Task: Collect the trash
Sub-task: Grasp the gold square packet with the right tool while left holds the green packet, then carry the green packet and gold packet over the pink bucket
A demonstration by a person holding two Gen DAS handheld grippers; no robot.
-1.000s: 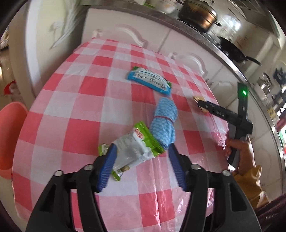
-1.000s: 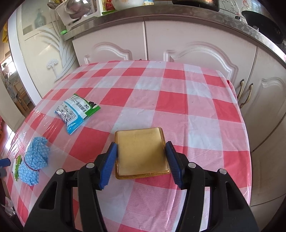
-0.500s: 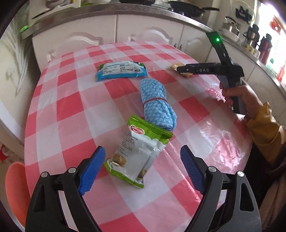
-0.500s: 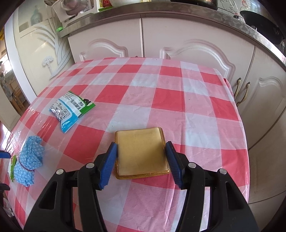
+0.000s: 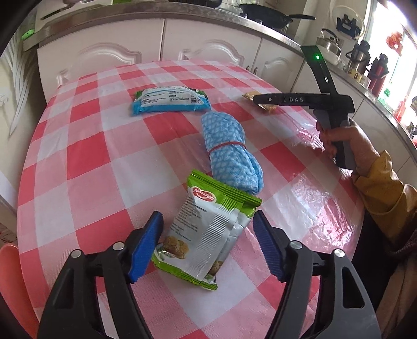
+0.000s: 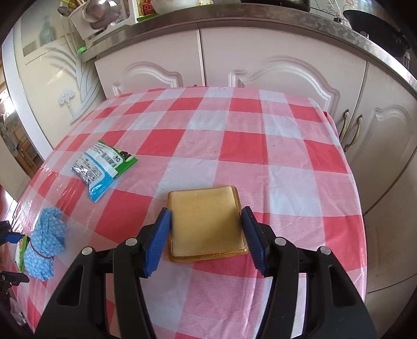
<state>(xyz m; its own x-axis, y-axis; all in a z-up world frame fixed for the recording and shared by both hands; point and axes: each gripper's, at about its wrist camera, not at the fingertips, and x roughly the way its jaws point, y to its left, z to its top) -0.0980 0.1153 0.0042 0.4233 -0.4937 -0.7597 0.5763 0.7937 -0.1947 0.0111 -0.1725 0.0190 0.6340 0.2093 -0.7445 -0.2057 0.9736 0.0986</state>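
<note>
A green snack packet (image 5: pixel 206 229) lies on the checked tablecloth (image 5: pixel 86 156) between the pads of my left gripper (image 5: pixel 207 221). The jaws are closing, and a gap shows at the right pad. A rolled blue cloth (image 5: pixel 229 148) with a red band lies just beyond it. Farther back is a blue and white packet (image 5: pixel 169 100). My right gripper (image 6: pixel 206 211) is shut on a flat gold packet (image 6: pixel 206 221) that rests on the table, with both pads against its side edges. The left wrist view shows that gripper (image 5: pixel 256 100) at the table's right.
White cabinets (image 6: pixel 260 65) and a counter with a pan (image 5: pixel 265 17) and a kettle ring the table's far side. A pink bin (image 5: pixel 7 260) stands low on the left. A hand in a yellow sleeve (image 5: pixel 378 182) holds the right gripper at the table's right edge.
My left gripper rolled level, spread its jaws wide around the green packet, then narrowed them again. The right gripper and the gold packet have stayed put.
</note>
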